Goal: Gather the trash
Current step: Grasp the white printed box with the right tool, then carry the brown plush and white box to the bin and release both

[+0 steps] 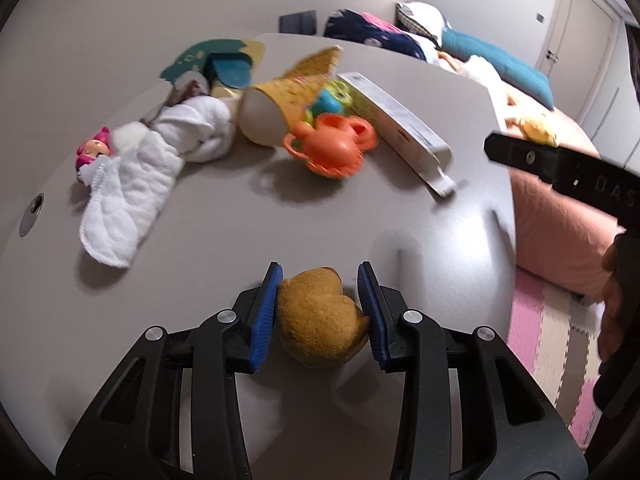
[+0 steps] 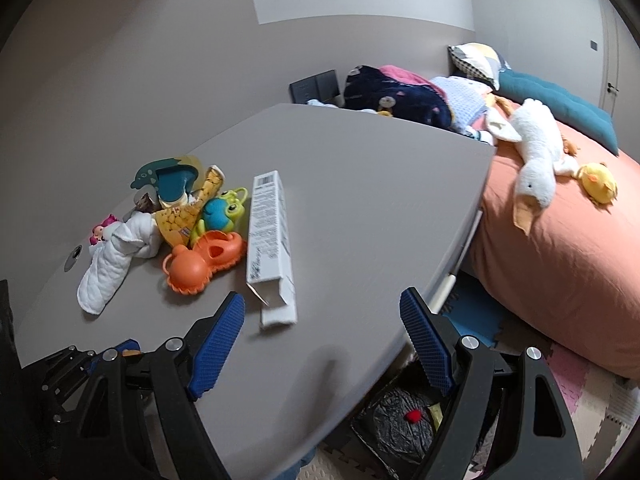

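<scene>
Two claws share the counter: the left claw pinches a brown crumpled lump at the near edge, while the right claw gapes empty, the white carton lying lengthwise straight ahead.

1. The left wrist camera sits low and close over the near part of the grey table. It looks down and across to the far wall.
2. The right wrist camera sits at the table's right edge and looks the same way, with the bed on its right.
3. Both see the toy pile and the long white box.
</scene>
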Motion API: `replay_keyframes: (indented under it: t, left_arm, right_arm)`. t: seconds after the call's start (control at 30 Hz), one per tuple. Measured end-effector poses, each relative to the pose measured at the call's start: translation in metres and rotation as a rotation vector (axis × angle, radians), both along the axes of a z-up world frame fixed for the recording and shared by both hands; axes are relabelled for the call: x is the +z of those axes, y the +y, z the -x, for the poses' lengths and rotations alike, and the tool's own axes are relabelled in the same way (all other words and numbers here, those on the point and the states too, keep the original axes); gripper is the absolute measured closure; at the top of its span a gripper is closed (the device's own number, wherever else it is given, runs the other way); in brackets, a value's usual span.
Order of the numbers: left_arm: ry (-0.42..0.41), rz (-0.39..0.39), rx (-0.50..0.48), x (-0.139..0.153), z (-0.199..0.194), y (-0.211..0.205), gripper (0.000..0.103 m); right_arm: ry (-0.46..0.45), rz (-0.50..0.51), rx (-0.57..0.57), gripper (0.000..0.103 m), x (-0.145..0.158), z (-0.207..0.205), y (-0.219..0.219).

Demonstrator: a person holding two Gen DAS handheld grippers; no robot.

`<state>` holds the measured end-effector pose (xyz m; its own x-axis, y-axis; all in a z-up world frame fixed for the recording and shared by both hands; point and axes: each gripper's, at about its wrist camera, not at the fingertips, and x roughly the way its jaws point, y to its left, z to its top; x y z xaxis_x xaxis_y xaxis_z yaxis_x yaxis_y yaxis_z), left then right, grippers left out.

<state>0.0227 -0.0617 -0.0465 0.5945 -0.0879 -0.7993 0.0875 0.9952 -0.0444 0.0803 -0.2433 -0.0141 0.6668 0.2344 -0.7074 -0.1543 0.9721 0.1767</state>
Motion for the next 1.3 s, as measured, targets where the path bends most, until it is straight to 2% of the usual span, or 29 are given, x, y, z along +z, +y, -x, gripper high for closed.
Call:
replay_keyframes:
  t: [0.2,0.4,0.53,0.77,0.83,0.87,0.9,1.3]
  left_arm:
    - [-0.022,-0.002,0.026,0.01,-0.013,0.013,0.064]
    - [-0.016,0.004,0.032,0.009,-0.027,0.023,0.064]
    - [-0.008,0.002,0.03,0.007,-0.034,0.027,0.064]
    - [-0.005,0.011,0.023,0.006,-0.042,0.029,0.064]
    - [-0.004,0.013,0.022,0.006,-0.042,0.029,0.064]
    - [-0.003,0.014,0.021,0.006,-0.043,0.028,0.064]
    - [-0.003,0.013,0.02,0.006,-0.043,0.028,0.064]
    - [-0.039,0.017,0.001,0.019,-0.036,0.015,0.064]
  right_arm:
    - [0.008,0.018,0.029,0.022,-0.004,-0.029,0.021]
    - [0.041,0.054,0.052,0.034,-0.011,-0.058,0.041]
    - [0.071,0.072,0.077,0.038,-0.017,-0.076,0.053]
    - [0.123,0.13,0.074,0.056,-0.032,-0.097,0.067]
    - [0.112,0.157,0.067,0.065,-0.034,-0.097,0.068]
    - [0.11,0.166,0.064,0.072,-0.034,-0.096,0.069]
    - [0.111,0.161,0.065,0.074,-0.034,-0.096,0.068]
    - [0.107,0.114,0.054,0.074,-0.02,-0.071,0.046]
